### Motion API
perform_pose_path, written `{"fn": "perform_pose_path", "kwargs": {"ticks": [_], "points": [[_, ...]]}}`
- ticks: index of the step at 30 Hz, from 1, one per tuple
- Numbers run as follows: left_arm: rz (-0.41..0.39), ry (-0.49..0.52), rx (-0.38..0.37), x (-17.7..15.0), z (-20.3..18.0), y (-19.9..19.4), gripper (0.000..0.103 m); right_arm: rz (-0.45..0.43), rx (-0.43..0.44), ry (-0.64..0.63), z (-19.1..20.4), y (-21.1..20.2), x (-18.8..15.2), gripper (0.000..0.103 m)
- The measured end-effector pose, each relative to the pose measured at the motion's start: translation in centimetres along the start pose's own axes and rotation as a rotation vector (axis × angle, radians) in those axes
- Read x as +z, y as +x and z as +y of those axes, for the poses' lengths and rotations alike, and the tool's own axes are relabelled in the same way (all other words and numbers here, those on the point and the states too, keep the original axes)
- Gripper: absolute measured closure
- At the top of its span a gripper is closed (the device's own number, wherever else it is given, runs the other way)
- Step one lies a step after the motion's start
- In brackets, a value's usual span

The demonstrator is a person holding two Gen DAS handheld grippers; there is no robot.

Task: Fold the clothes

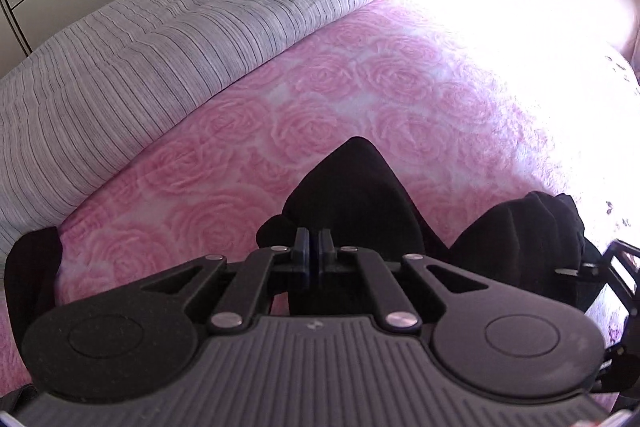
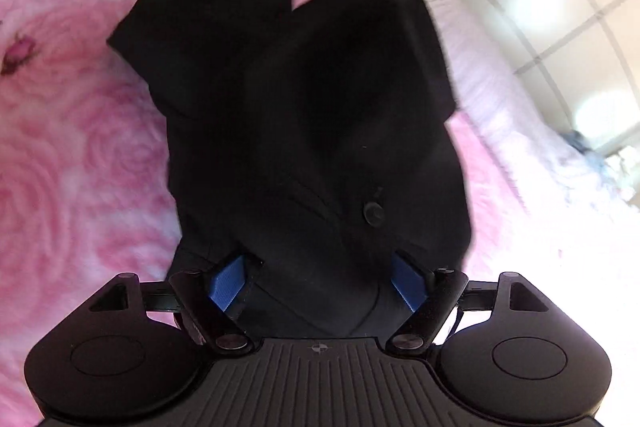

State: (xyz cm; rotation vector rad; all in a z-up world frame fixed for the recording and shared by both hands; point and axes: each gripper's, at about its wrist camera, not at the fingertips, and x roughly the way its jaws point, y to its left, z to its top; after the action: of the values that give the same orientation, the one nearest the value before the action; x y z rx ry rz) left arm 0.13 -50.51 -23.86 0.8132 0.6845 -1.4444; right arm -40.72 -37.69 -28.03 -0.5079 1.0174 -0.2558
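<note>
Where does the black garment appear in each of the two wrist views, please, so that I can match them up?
Left wrist view: the black garment lies low at centre and right, just beyond the shut left tongs.
Right wrist view: it fills the centre, top to bottom, running between the open right tongs; a round button shows on it.
Shared landmark: the pink rose-patterned blanket under the garment, edged by the striped grey duvet.

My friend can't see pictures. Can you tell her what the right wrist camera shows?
A crumpled black cloth garment with one round black button fills the middle, lying on a fluffy pink rose-patterned blanket. The right tool is open, its blue-padded fingers either side of the garment's near edge.
</note>
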Motion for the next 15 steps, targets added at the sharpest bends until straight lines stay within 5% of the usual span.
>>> {"fn": "perform_pose_path", "kwargs": {"ticks": [2,4,10,15], "points": [[0.003,0.010,-0.003,-1.0,0.1,-0.7,0.097,0.001,0.012,0.069,-3.0,-0.6,0.0,0.037],[0.007,0.021,-0.006,-2.0,0.3,-1.4,0.085,0.001,0.025,0.137,-6.0,-1.1,-0.1,0.082],[0.020,0.060,-0.019,-4.4,-0.2,-2.3,0.071,0.003,0.062,0.343,-15.0,-2.8,-0.2,0.094],[0.010,0.094,-0.027,-2.6,-2.6,-0.4,0.062,0.022,0.086,0.482,-23.2,-2.3,-2.1,0.096]]}}
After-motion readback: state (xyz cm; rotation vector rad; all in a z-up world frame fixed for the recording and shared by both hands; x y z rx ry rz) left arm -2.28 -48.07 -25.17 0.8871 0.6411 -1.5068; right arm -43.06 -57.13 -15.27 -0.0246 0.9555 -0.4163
